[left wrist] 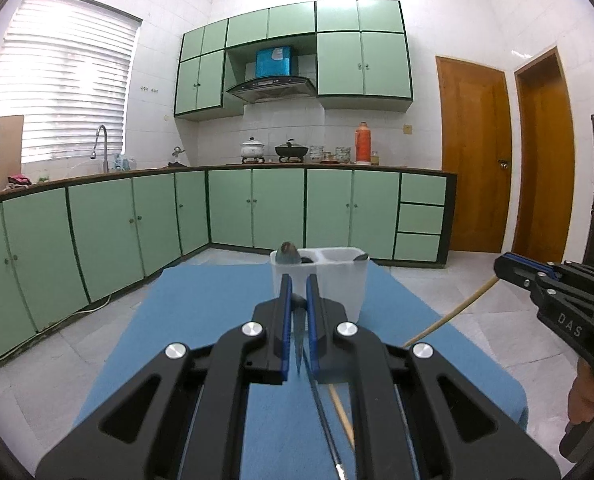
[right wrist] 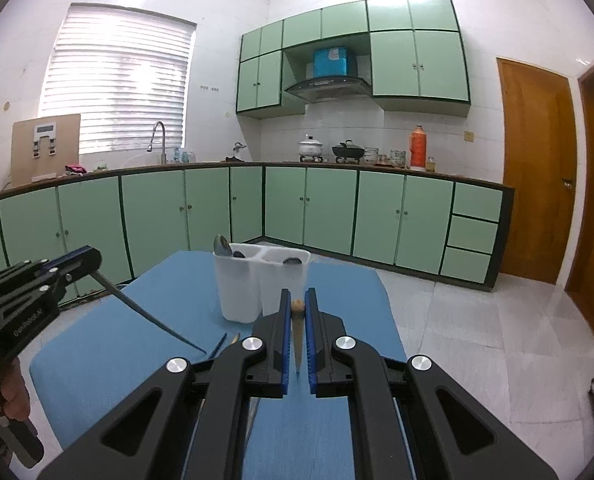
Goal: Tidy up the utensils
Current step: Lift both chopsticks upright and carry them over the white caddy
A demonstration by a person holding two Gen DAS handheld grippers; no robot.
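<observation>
**Two long utensils held above the table, holder not yet reached**

Item 1. Left gripper: jaws closed to a narrow gap, clamped on a dark chopstick, grey-black and tapering to a fine point. In the right wrist view the same stick slants from the left gripper, middle left of the frame, down toward the blue table, its tip low over the cloth.

Item 2. Right gripper: jaws likewise nearly shut, gripping a wooden chopstick, pale tan with a rounded end toward the holder. In the left wrist view its shaft runs diagonally at lower right.

Item 3. White utensil holder: translucent plastic, two compartments, upright near the table's far edge, centre of frame. A spoon rises from its left compartment; dark ends show in both.

Item 4. Further thin sticks lie on the cloth below the left gripper.

Risks, as judged:
- Each stick is pinched near one end, so its long free length may swing or pivot in the pads.
- A trailing tip could catch the cloth or scatter the sticks lying there.
- The holder looks light; a push on its rim could tip it.
- The mouths are narrow, and the spoon crowds the left one.
</observation>
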